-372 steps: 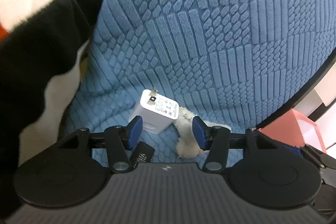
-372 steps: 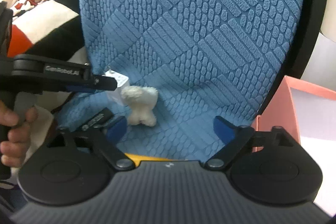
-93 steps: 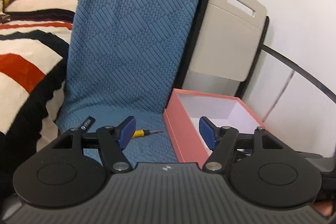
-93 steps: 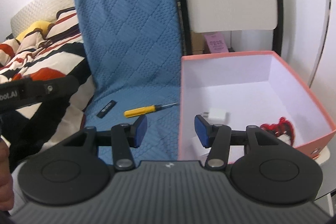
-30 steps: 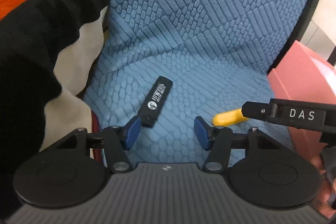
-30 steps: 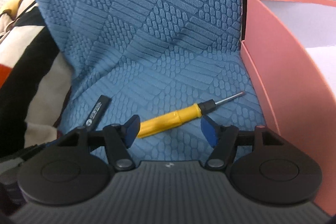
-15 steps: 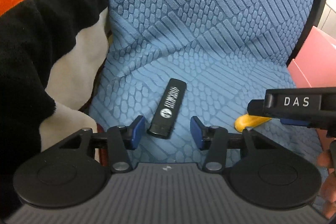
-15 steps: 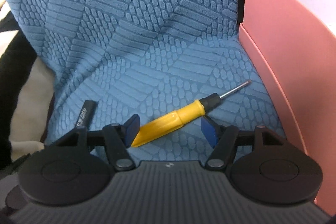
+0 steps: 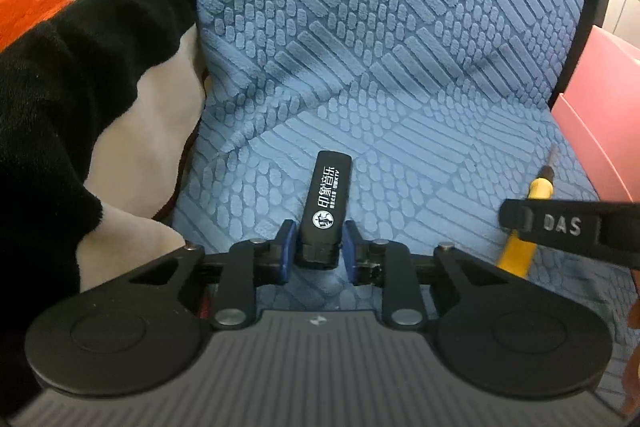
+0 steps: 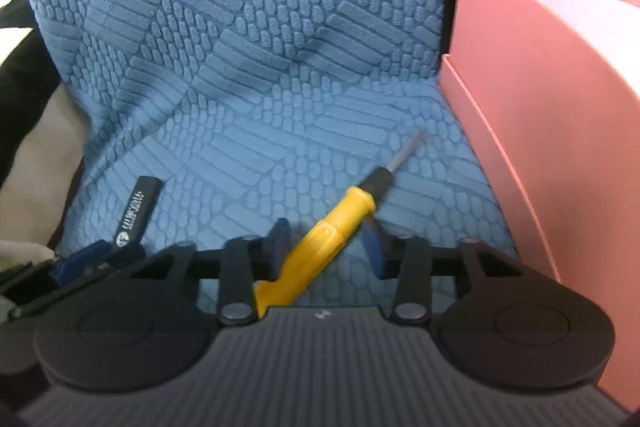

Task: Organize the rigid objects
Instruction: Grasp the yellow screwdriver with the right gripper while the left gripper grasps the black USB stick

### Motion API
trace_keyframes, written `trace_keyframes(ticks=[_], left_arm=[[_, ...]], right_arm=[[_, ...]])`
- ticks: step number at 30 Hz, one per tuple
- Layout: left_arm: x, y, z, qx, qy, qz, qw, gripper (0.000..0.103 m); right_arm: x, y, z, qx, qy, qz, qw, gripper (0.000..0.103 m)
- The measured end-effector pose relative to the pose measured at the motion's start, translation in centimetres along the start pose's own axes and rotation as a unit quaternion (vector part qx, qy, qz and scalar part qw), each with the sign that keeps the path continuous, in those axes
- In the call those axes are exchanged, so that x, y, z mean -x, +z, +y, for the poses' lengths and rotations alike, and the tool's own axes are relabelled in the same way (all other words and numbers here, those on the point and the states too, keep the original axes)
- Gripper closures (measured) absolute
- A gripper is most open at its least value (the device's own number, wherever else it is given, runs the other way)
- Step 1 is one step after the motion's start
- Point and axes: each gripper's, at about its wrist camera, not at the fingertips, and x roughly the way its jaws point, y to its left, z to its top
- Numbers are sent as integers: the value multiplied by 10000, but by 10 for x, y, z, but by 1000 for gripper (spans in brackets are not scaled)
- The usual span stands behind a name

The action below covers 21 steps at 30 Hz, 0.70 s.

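Resting on a blue quilted seat cushion (image 9: pixel 400 131) are two small items, each with a hand-held gripper at it. The cushion covers the seat and backrest of a chair, its raised pattern made of stripes and pebbled blocks.

The left gripper (image 9: pixel 318 247) pinches the near end of a black lighter (image 9: pixel 328 199) (a slim black bar with white lettering and a round logo). Its two blue pads press against the lighter's sides, and the rest of the lighter points away toward the backrest, lying near the cushion's left edge in the right wrist view.

The right gripper (image 10: pixel 326 249) is closing its jaws around a yellow-handled screwdriver (image 10: pixel 332 231). The handle lies slantwise between the blue pads, touching the left pad, while the right pad looks to stand a little clear of it; the picture is blurred there, so a firm pinch cannot be confirmed. The screwdriver's black collar and thin metal shaft point up and to the right, toward the cushion's right edge.

Just beside that right edge stands a pink box (image 10: pixel 560 107), open at the top, with a pale inner wall showing. Along the cushion's left edge lies a plush blanket (image 9: pixel 80 67) in black, cream and red bands, touching the cushion.
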Motion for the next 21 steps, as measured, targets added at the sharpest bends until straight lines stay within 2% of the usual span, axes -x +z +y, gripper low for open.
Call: trace_keyframes(ticks=[3,9,21], left_arm=[[2,-1,1,89,-134,56,9999,74],[14,-7,-1,230,-428,52,9988,74],[54,-35,1,790,-886,89,9929,74]], right_arm=[[5,-4,-9,-167,132,27,9998,75],[19,-13,-24,-280,290,134,9991,83],[51,-47,-31,423,364,268,9981,83]])
